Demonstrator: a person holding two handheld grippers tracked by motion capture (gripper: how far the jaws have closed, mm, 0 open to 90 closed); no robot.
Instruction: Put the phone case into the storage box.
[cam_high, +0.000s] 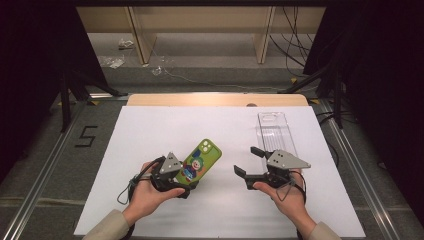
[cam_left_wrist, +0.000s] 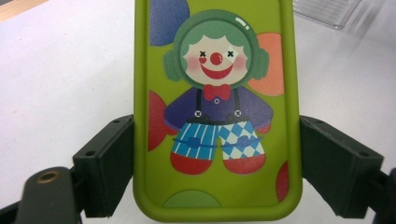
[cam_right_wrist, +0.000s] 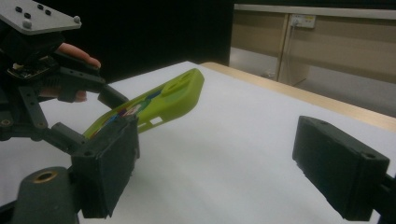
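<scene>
A lime-green phone case (cam_high: 200, 162) printed with a clown lies slanted over the white sheet, left of centre. My left gripper (cam_high: 186, 181) is shut on its near end; in the left gripper view the two black pads press the long sides of the case (cam_left_wrist: 217, 112). In the right gripper view the phone case (cam_right_wrist: 159, 100) is tilted up off the sheet in the left gripper (cam_right_wrist: 109, 100). My right gripper (cam_high: 248, 161) hovers to the right of the case, jaws open and turned towards it, with nothing between them (cam_right_wrist: 229, 158).
A clear plastic tray (cam_high: 274, 131) lies on the white sheet (cam_high: 160, 130) just beyond my right gripper; its corner (cam_left_wrist: 327, 11) is at the top right of the left gripper view. The wooden table edge (cam_high: 215, 99) runs along the back. Cables lie on the floor beyond.
</scene>
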